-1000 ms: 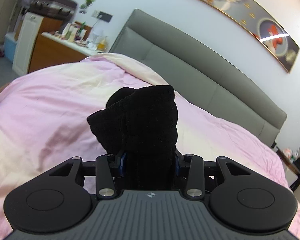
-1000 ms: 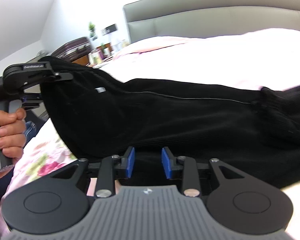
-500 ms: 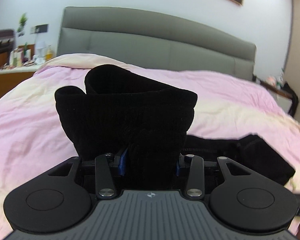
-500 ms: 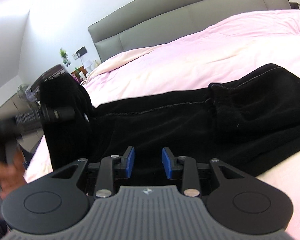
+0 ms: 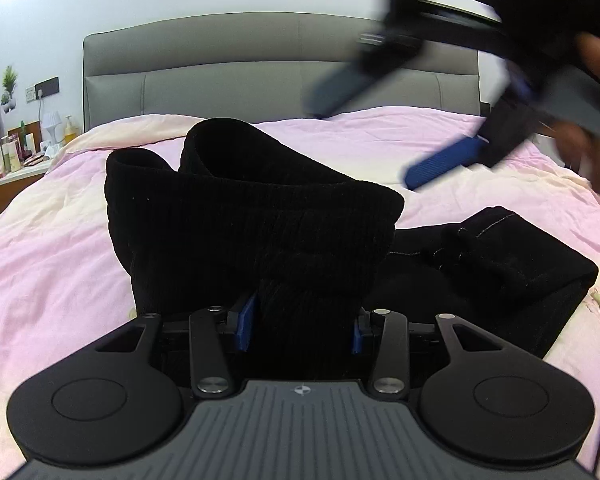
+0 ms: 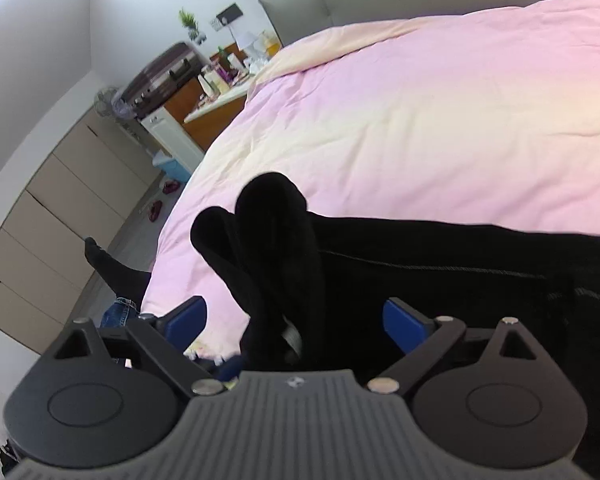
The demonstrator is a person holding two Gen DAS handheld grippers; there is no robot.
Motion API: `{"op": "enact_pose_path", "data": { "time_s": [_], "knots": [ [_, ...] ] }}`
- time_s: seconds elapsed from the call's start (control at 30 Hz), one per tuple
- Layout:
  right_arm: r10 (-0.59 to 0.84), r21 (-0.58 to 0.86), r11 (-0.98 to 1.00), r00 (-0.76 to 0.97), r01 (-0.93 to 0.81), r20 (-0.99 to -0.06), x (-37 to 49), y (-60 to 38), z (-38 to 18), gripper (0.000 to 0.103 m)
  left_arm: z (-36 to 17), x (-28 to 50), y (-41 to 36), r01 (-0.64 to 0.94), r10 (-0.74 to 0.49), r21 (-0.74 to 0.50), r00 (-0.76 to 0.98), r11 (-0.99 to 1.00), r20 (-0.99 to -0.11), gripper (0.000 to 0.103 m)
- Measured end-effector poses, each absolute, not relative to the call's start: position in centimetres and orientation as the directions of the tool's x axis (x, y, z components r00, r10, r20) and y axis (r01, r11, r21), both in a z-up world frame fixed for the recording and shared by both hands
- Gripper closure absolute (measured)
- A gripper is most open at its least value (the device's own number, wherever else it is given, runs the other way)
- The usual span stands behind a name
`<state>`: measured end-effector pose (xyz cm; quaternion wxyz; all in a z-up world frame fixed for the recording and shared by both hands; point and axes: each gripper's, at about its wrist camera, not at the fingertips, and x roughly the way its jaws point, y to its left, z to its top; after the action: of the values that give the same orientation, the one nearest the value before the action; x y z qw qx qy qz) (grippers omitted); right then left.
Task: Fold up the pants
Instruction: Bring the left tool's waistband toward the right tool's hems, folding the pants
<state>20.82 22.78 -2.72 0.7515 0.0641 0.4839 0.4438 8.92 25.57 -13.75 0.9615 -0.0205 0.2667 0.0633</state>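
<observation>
Left wrist view: we hold the black pants' [image 5: 252,216] bunched cuffs clamped in our left gripper [image 5: 300,324], right gripper [image 5: 380,120] spread wide above; remainder lies lengthwise across the pink bed's [image 5: 52,240] near edge, fold unfinished.

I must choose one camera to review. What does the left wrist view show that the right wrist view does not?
Only the left wrist view shows the left tongs shut on the bunched black pants, the pants' other end lying flat, and the right tongs blurred from outside. Only the right wrist view shows the right tongs' own open jaws, the wardrobe and the floor. Both show the pants, pink duvet, headboard and bedside counter.
</observation>
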Motion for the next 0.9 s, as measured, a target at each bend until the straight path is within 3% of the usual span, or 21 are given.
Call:
{"op": "enact_pose_path", "data": {
  "time_s": [0.4, 0.5, 0.57, 0.67, 0.77, 0.9],
  "knots": [
    [0.488, 0.267, 0.593, 0.074, -0.76, -0.87, 21.4, 35.7, -3.7, 0.009, -13.9, 8.7, 26.3, -0.089, 0.069, -0.015, 0.86, 0.996, -0.506, 0.054],
    [0.464, 0.226, 0.589, 0.096, -0.776, -0.88, 21.4, 37.0, -4.2, 0.026, -14.1, 8.5, 26.5, -0.073, 0.056, -0.014, 0.861, 0.997, -0.506, 0.054],
    [0.486, 0.231, 0.575, 0.101, -0.785, -0.868, 21.3, 37.0, -3.7, 0.059, -13.9, 8.2, 26.6, -0.063, 0.04, -0.028, 0.863, 0.998, -0.504, 0.054],
    [0.573, 0.324, 0.564, 0.078, -0.759, -0.816, 22.1, 35.1, -2.8, 0.074, -12.8, 7.7, 26.7, -0.067, 0.046, -0.029, 0.881, 0.997, -0.47, 0.054],
    [0.659, 0.419, 0.554, 0.071, -0.719, -0.749, 23.3, 32.0, -2.3, 0.077, -11.3, 7.4, 26.7, -0.034, 0.002, -0.063, 0.895, 0.997, -0.447, 0.054],
    [0.723, 0.535, 0.561, 0.059, -0.632, -0.688, 25.1, 26.7, -2.8, 0.078, -10.9, 7.8, 24.7, 0.018, -0.023, -0.015, 0.892, 1.0, -0.451, 0.054]
  ]
}}
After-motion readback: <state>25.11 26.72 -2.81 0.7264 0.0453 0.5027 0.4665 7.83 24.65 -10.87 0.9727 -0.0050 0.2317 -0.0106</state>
